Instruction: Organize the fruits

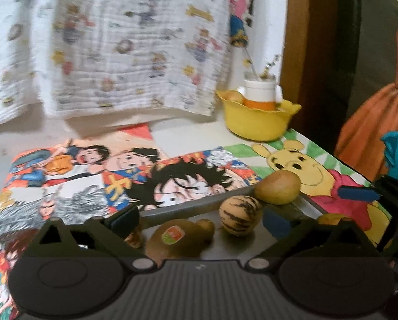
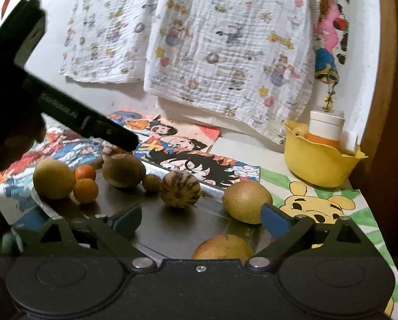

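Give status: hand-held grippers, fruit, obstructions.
Left hand-held gripper open, empty. Right hand-held gripper open, empty. Fruit loose on metal tray; striped fruit centre. Nothing blocking.

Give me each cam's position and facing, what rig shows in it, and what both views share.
Left wrist: on the left gripper, jaws open, looking down across the metal tray; the right gripper's finger shows at right.
Right wrist: on the right gripper, jaws open, facing the same tray; the left gripper's body crosses upper left.
Shared: striped fruit, yellow bowl, cartoon mats.
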Tool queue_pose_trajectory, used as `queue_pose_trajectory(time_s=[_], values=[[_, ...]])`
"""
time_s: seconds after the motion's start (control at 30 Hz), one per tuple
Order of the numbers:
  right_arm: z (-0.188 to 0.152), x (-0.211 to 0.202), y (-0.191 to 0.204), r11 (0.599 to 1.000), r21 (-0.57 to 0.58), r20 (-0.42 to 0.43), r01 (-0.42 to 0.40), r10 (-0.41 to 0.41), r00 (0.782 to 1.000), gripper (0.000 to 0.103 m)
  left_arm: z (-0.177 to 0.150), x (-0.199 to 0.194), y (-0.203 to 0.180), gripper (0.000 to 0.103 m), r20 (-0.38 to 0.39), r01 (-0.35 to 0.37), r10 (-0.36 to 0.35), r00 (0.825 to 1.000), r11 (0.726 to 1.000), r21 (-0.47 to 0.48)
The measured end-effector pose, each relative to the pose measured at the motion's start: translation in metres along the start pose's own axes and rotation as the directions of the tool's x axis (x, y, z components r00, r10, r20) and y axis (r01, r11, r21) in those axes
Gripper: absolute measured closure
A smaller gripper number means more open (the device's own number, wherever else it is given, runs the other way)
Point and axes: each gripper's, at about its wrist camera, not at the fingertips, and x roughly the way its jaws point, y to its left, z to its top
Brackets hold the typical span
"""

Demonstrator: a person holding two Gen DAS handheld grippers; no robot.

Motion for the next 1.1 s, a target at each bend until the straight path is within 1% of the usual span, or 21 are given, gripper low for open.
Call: queue_pose_trajectory(time_s=[0.13, 0.4, 0.53, 0.67, 0.77, 0.9, 1.1], values=[[0.002, -0.005, 0.005, 0.999, 0.04, 0.022, 0.014, -0.015, 1.0, 0.001, -0.009, -0.014, 0.006, 0.001, 0.032, -0.05, 0.051, 0.998, 0.998, -0.037], [0.003, -0.012, 0.016, 0.993, 0.113, 0.036, 0.038, -0.043, 0.998, 0.001, -0.025, -0.036, 0.009, 0.001, 0.075, -0.116, 0.122, 0.99, 0.99, -0.081], [0.004, -0.017, 0.023, 0.991, 0.119, 0.056, 0.065, -0.072, 0.996, 0.001, -0.032, -0.046, 0.012, 0.001, 0.091, -0.129, 0.139, 0.986, 0.986, -0.109], [0.004, -0.024, 0.027, 0.987, 0.132, 0.073, 0.089, -0.099, 0.992, 0.001, -0.039, -0.056, 0.012, 0.001, 0.098, -0.148, 0.159, 0.982, 0.982, -0.114], [0.005, -0.027, 0.027, 0.982, 0.162, 0.073, 0.095, -0.108, 0.991, 0.001, -0.044, -0.066, 0.014, 0.001, 0.104, -0.168, 0.182, 0.978, 0.977, -0.13], [0.006, -0.031, 0.028, 0.977, 0.19, 0.076, 0.099, -0.115, 0.99, 0.001, -0.051, -0.076, 0.018, 0.001, 0.113, -0.179, 0.197, 0.974, 0.971, -0.156], [0.008, -0.039, 0.035, 0.977, 0.186, 0.081, 0.099, -0.115, 0.99, 0.001, -0.058, -0.089, 0.02, 0.001, 0.119, -0.2, 0.22, 0.968, 0.967, -0.16]])
